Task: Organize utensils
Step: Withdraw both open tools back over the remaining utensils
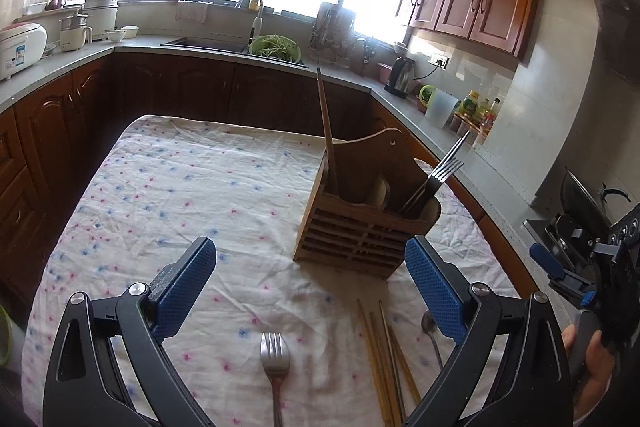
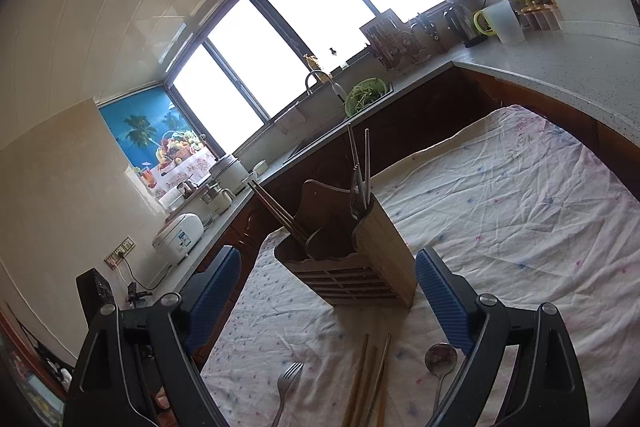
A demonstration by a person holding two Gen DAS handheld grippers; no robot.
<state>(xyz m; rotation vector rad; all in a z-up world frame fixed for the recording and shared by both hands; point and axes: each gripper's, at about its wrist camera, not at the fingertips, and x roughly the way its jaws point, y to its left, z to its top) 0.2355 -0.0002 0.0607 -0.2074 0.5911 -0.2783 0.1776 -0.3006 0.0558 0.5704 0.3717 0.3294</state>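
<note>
A wooden utensil holder [image 1: 360, 223] [image 2: 352, 263] stands on a flowered tablecloth [image 1: 200, 187] [image 2: 520, 227]. Wooden chopsticks [image 1: 326, 131] [image 2: 276, 211] lean in its left compartment; forks [image 1: 438, 173] [image 2: 359, 179] stand in its right one. On the cloth in front lie a steel fork [image 1: 275, 359] [image 2: 287, 383], several chopsticks [image 1: 386, 359] [image 2: 370, 379] and a spoon [image 1: 430, 327] [image 2: 440, 361]. My left gripper [image 1: 310, 291] is open above the loose fork and chopsticks, nothing between its blue pads. My right gripper [image 2: 328, 301] is open too, facing the holder, and shows at the right edge [image 1: 592, 259] of the left wrist view.
Grey kitchen counters [image 1: 472, 163] [image 2: 560, 63] wrap around the table on three sides. A sink with a green colander [image 1: 276, 49] [image 2: 366, 95] sits under the windows. A kettle [image 1: 400, 75], jug and bottles stand on the right counter, a rice cooker [image 1: 18, 49] on the left.
</note>
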